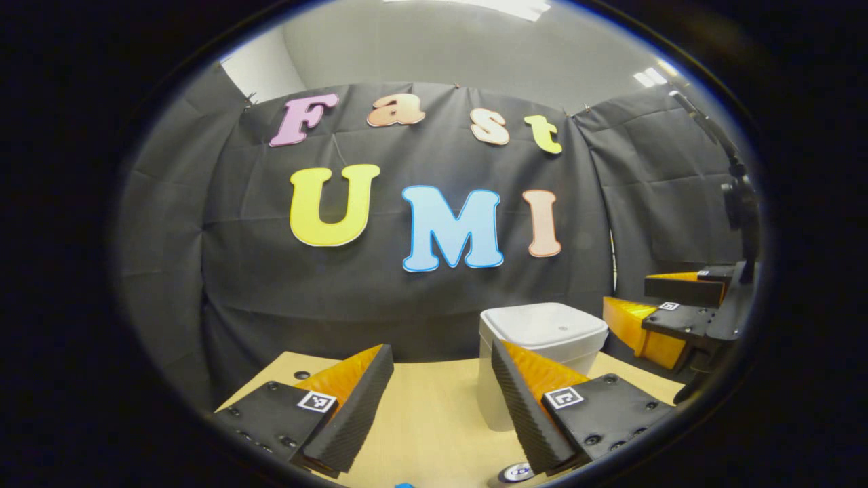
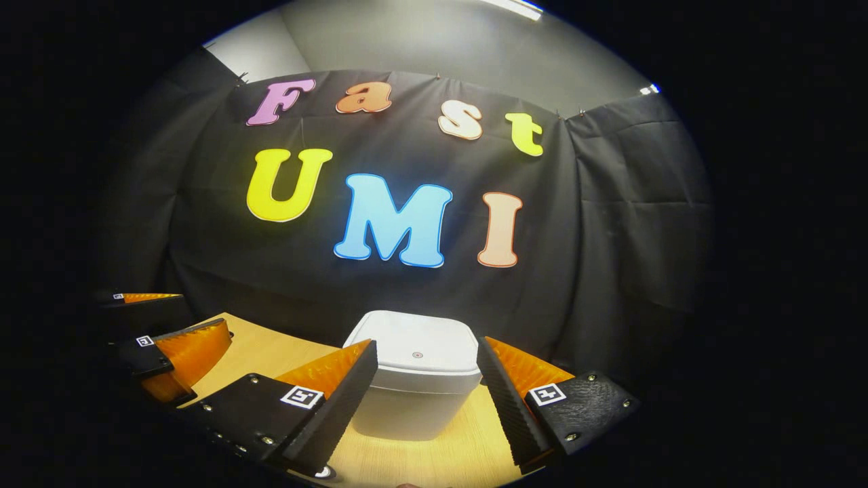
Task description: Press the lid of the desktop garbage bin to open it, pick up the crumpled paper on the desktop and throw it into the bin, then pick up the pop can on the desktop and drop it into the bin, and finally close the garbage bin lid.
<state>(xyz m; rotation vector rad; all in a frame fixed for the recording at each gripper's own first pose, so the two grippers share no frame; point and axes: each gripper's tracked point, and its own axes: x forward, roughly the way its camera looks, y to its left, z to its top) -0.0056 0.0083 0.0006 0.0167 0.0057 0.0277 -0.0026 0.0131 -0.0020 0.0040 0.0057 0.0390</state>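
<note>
1. While both grippers hang above the near edge, the wooden table [image 2: 434, 454] spreads pale and flat toward the black cloth wall [image 2: 610, 271] at the far side.
2. Standing on the table near that wall, the white garbage bin [image 2: 413, 390] has its lid [image 2: 417, 352] down flat; in the left gripper view the bin [image 1: 542, 339] sits right of centre.
3. The right gripper [image 2: 427, 400] holds its jaws wide apart with nothing between them, the bin framed in the gap beyond the fingertips and apart from them.
4. The left gripper [image 1: 441, 400] is likewise spread and grips nothing; the bin lies just behind its right finger.
5. At the bottom rim of the left gripper view, a round can top [image 1: 517, 472] peeks out, too cropped to say more.
6. Beside it, a small blue scrap [image 1: 405, 485] shows at the very edge, unidentifiable.
</note>
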